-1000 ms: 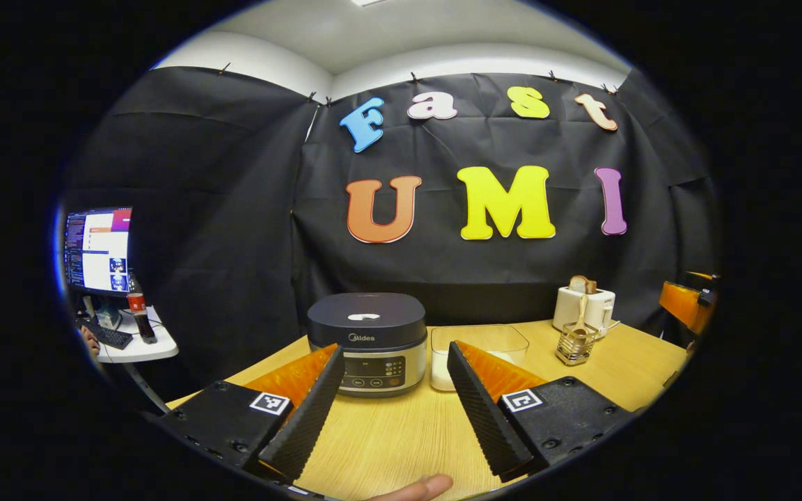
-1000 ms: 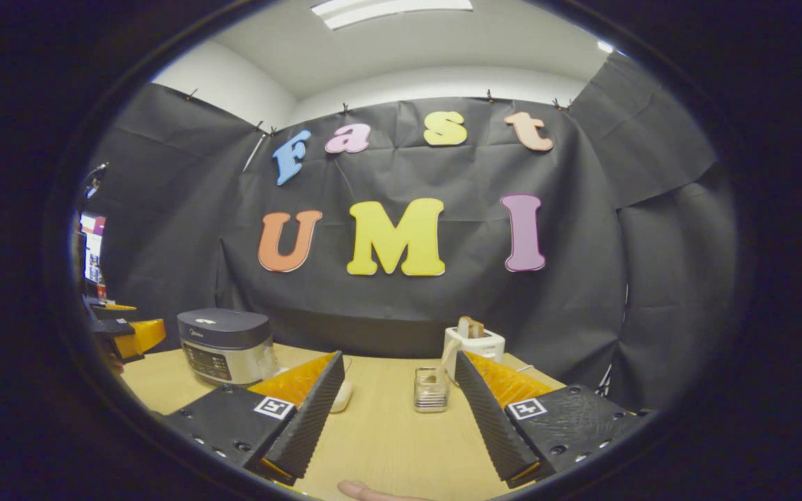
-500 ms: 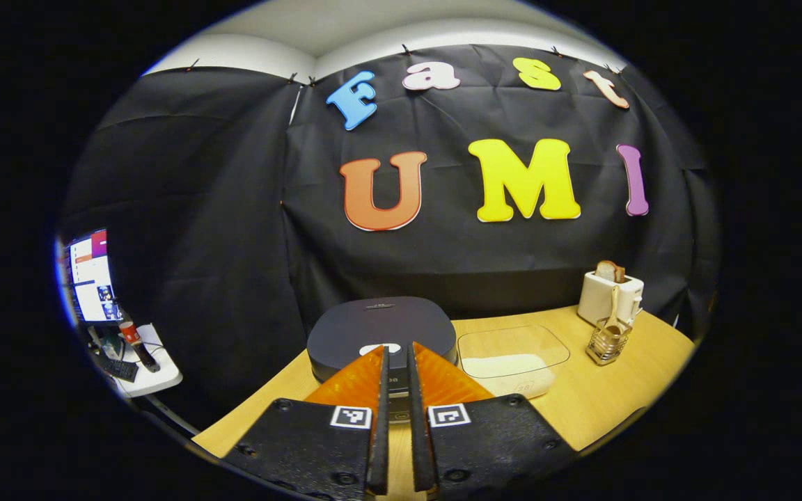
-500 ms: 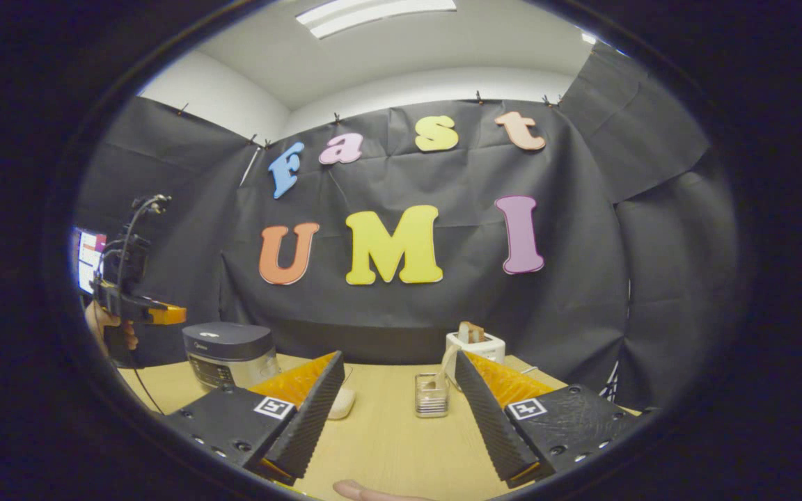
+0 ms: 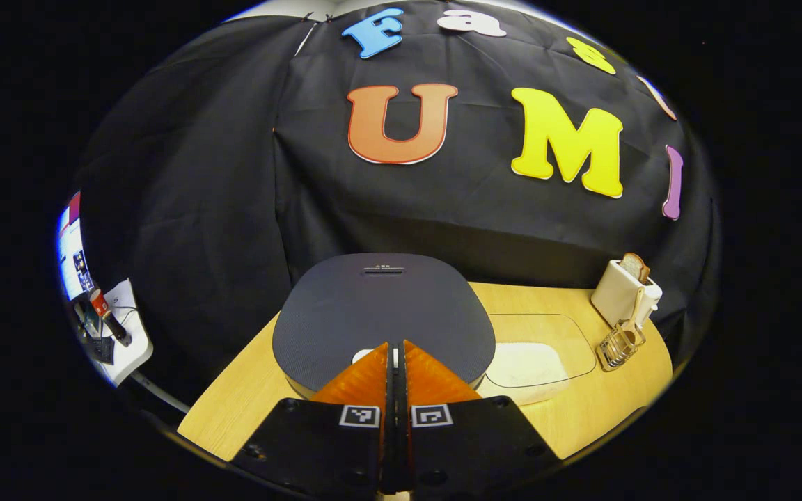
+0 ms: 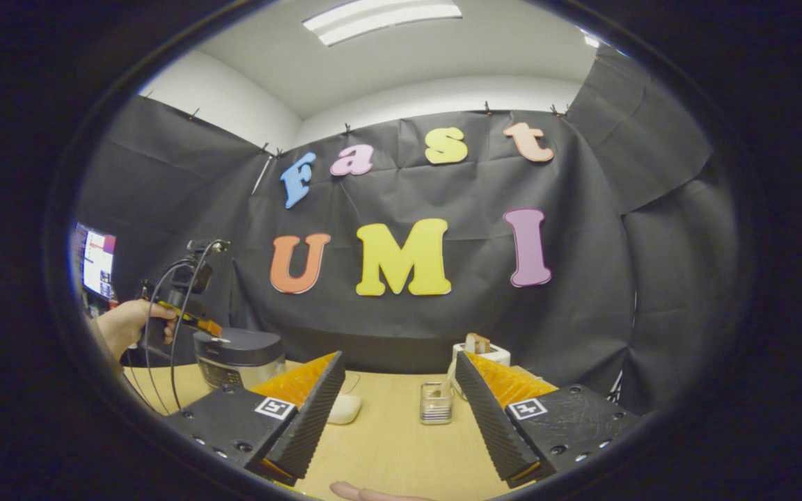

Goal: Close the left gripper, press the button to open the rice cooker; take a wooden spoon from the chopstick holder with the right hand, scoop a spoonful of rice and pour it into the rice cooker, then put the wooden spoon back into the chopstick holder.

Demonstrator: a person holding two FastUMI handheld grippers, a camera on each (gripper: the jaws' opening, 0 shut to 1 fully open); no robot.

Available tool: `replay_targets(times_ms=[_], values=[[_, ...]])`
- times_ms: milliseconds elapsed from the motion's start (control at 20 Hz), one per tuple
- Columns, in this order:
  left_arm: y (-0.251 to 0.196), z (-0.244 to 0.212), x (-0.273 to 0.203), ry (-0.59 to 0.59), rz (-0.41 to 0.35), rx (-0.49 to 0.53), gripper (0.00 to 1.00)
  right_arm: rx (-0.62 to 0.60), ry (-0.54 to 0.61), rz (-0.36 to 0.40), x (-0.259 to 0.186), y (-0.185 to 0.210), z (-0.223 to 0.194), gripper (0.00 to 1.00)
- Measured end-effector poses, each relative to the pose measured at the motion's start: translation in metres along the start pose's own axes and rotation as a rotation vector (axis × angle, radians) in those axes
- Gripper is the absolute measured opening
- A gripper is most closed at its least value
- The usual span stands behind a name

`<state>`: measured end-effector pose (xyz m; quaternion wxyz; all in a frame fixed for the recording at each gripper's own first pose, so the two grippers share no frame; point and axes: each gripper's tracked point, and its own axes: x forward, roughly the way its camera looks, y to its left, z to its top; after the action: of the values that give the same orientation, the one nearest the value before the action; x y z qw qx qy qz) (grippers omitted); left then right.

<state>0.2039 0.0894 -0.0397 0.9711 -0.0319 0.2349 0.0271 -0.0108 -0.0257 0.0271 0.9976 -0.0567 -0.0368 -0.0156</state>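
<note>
You are holding the left gripper [image 5: 395, 348] with its jaws clenched on nothing, tips just above the white button [image 5: 363, 355] at the front edge of the rice cooker [image 5: 380, 313]. If you are coming down off-centre, the tips may slide on the lid and it will not open. Your right gripper [image 6: 398, 379] is waiting with jaws released; the wooden spoon [image 5: 630, 314] is standing in the chopstick holder [image 5: 620, 344], to the right of the cooker beyond the rice container [image 5: 537, 351], on the wooden table [image 5: 582, 410], black cloth behind.

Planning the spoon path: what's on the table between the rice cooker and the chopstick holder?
In the left gripper view, a clear container of rice lies between the rice cooker and the chopstick holder.
</note>
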Motion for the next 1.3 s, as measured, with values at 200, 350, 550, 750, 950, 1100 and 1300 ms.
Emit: replay_targets(times_ms=[200,350,550,750,950,1100,1300], values=[[0.005,-0.002,0.009,0.016,0.021,0.022,0.03,0.028,-0.018,0.025,-0.002,0.001,0.006,0.95],[0.006,-0.005,0.008,0.053,0.021,0.056,0.03,0.035,-0.013,0.031,-0.002,0.002,0.005,0.95],[0.003,-0.005,0.007,0.139,-0.026,-0.053,0.03,0.037,0.007,0.037,-0.002,0.007,0.001,0.95],[0.006,-0.010,0.009,0.157,-0.047,-0.054,0.03,0.046,0.026,0.048,-0.001,0.014,-0.003,0.95],[0.008,-0.004,0.006,0.140,0.011,0.026,0.03,0.047,0.024,0.055,-0.003,0.019,-0.002,0.95],[0.004,0.006,-0.006,0.104,0.011,0.038,0.04,0.040,0.034,0.050,-0.002,0.016,-0.006,0.95],[0.000,0.050,-0.027,-0.124,0.044,0.110,0.49,0.042,0.064,0.045,0.005,0.016,-0.017,0.95]])
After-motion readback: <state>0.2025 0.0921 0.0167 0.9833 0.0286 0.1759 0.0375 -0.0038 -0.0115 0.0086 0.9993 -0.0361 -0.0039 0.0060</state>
